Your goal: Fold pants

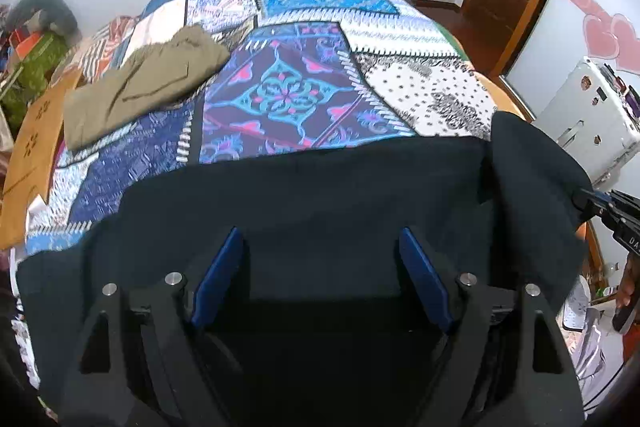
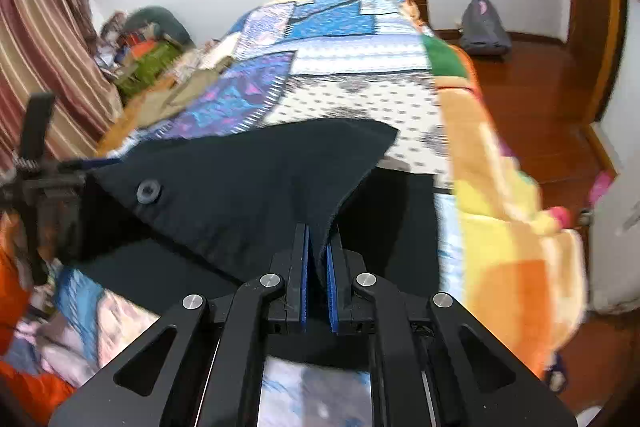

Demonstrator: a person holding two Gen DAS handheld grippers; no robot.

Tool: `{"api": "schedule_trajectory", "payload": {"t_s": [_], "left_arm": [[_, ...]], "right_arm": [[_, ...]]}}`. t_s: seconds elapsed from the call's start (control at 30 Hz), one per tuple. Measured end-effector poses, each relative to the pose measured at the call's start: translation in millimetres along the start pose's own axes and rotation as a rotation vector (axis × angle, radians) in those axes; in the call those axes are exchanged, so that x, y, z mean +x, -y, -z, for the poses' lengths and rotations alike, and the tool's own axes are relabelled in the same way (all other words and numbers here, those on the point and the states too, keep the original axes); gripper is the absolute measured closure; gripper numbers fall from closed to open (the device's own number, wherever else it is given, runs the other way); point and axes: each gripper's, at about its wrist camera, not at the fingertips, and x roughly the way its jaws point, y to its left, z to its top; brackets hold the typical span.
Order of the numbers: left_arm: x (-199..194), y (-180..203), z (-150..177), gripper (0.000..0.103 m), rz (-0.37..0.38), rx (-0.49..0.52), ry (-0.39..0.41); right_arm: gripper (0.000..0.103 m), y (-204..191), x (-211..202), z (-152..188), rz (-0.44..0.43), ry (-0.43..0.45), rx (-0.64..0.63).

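Note:
Dark navy pants (image 1: 320, 187) lie across the near end of the bed. My left gripper (image 1: 320, 233) hovers just over them, open, its blue pads (image 1: 218, 279) wide apart with only flat cloth below. In the right wrist view my right gripper (image 2: 318, 239) is shut on an edge of the pants (image 2: 248, 179) and holds a flap lifted off the bed. A dark button (image 2: 149, 191) shows on that flap. The right gripper (image 1: 600, 205) also appears at the right edge of the left wrist view, at the cloth's corner. The left gripper (image 2: 44, 183) shows blurred at the left.
A patchwork quilt (image 1: 288, 95) covers the bed. Folded olive pants (image 1: 148, 83) rest at its left side. Clutter and a striped curtain (image 2: 44, 39) stand to the left. On the right are a wooden floor (image 2: 532, 91) with a grey backpack (image 2: 484, 27) and a white case (image 1: 588, 115).

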Motion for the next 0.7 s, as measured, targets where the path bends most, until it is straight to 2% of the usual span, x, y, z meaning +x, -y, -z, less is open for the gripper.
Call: {"api": "schedule_trajectory", "payload": {"t_s": [0.2,0.37,0.43,0.53,0.6,0.7], "left_arm": [[-7.7,4.7,-9.9,0.022,0.026,0.019,0.008],[-0.5,13.7,-20.2,0.022,0.015,0.060,-0.018],[1.7,17.1,-25.2,0.022,0.015,0.080,-0.020],[5.8,22.2,-32.5,0.022,0.009,0.110,-0.018],[11.2,26.4,-38.6,0.023,0.013,0.129,-0.019],[21.5,34.4,-45.7,0.030,0.032,0.153,-0.030]], "right_arm": [[0.097,33.6,-1.2,28.1,0.060,-0.082,0.063],[0.092,46.9,16.8,47.7,0.024,-0.144,0.139],[0.083,48.6,15.2,48.2,0.028,-0.144,0.151],[0.070,55.4,3.9,42.0,0.097,-0.140,0.157],[0.069,61.6,-5.9,33.1,0.117,-0.106,0.160],[0.069,70.3,-11.8,20.0,0.122,-0.072,0.155]]}}
